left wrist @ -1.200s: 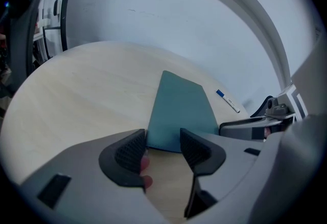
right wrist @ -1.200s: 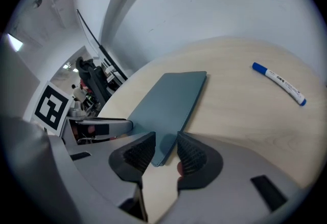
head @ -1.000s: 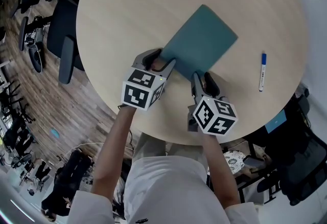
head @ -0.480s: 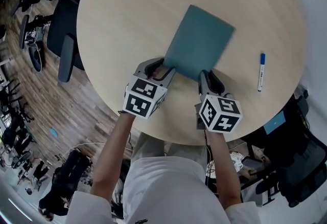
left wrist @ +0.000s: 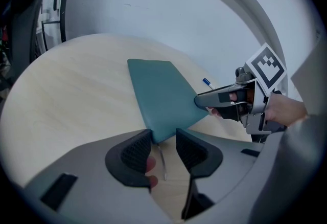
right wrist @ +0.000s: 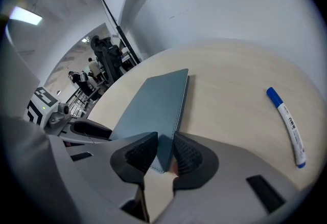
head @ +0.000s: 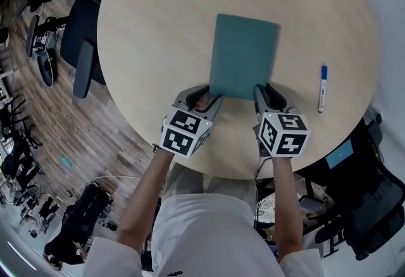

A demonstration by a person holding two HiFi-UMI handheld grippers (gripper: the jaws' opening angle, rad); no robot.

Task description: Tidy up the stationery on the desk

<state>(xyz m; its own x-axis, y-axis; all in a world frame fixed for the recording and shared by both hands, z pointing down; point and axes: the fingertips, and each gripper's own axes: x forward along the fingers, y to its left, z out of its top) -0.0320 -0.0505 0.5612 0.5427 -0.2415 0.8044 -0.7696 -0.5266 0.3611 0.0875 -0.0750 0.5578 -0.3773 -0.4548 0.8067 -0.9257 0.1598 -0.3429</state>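
Pale wood forms the round table (head: 158, 29), which fills most of the head view. Off its rim at 9 o'clock stands a dark office chair (head: 81, 48).

Near the middle of the table lies a teal notebook (head: 243, 54). It is closed and flat on the top, with its long sides running from 12 to 6 o'clock. Its near short edge faces the person at 6 o'clock.

The left gripper (head: 204, 100) sits at the notebook's 7 o'clock corner. Its jaws have just been closing and stand at a middling width. The left gripper view shows the corner reaching in between the pads with a gap of bare table beside it, so it is not clamped.

The right gripper (head: 269, 97) sits at the notebook's 5 o'clock corner. Its jaws have just come in too. In the right gripper view both ribbed pads lie against that corner and pinch it in a narrow grip.

Both grippers point steeply down toward 12 o'clock, and their marker cubes sit on the 6 o'clock side, nearest the person.

At 3 o'clock from the notebook, and well apart from it, lies a white pen (head: 323, 88). It runs roughly from 12 to 6 o'clock with its blue cap at the 12 o'clock end. It lies alone on the wood, near the table's rim.
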